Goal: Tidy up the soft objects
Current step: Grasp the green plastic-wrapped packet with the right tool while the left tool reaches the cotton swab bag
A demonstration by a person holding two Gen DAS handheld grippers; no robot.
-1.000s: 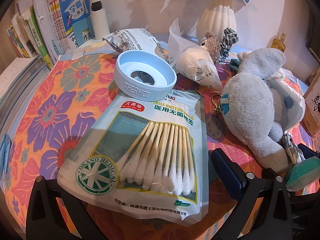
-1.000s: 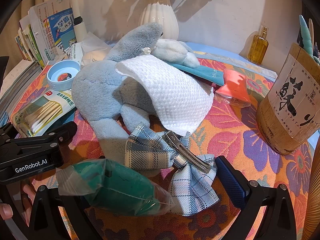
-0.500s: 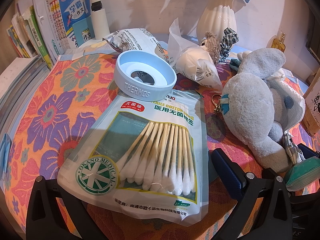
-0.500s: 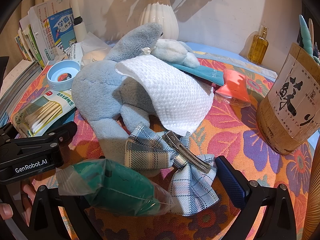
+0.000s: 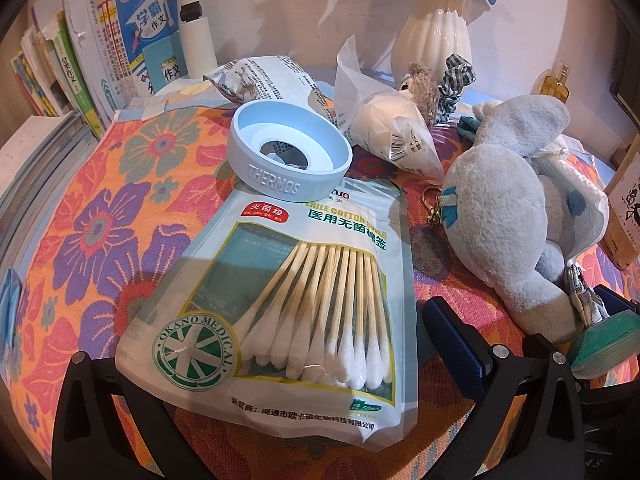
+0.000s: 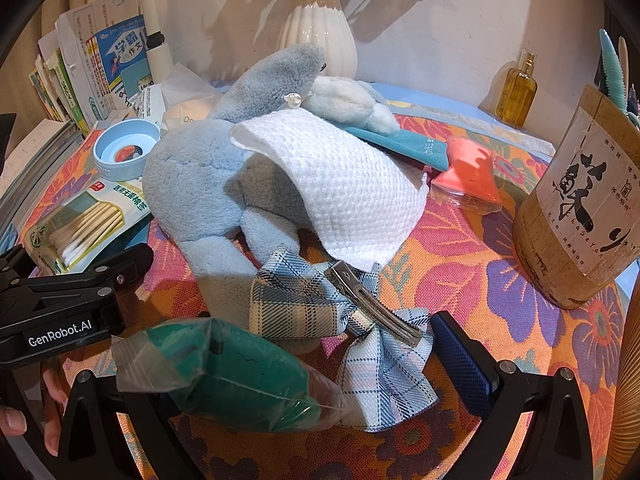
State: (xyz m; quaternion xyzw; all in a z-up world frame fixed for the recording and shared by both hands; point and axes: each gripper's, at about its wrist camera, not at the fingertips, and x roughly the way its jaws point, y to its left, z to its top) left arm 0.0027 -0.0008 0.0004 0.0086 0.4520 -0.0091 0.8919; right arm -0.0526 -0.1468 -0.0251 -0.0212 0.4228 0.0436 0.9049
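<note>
A bag of cotton swabs (image 5: 296,280) lies flat between the open fingers of my left gripper (image 5: 276,364); it also shows in the right wrist view (image 6: 84,220). A grey-blue plush toy (image 6: 216,184) lies on the floral cloth (image 6: 460,248), with a white waffle cloth (image 6: 344,184) draped over it; the plush also shows at the right of the left wrist view (image 5: 504,216). A plaid bow hair clip (image 6: 344,320) and a green item in a clear bag (image 6: 236,376) lie between the open fingers of my right gripper (image 6: 280,372).
A light blue Thermos ring (image 5: 288,164) rests on the swab bag's top edge. White packets (image 5: 388,128), a white vase (image 5: 436,32) and books (image 5: 120,48) stand behind. A wooden holder (image 6: 584,200), an oil bottle (image 6: 516,92), an orange pouch (image 6: 468,176) and a teal cloth (image 6: 404,144) sit to the right.
</note>
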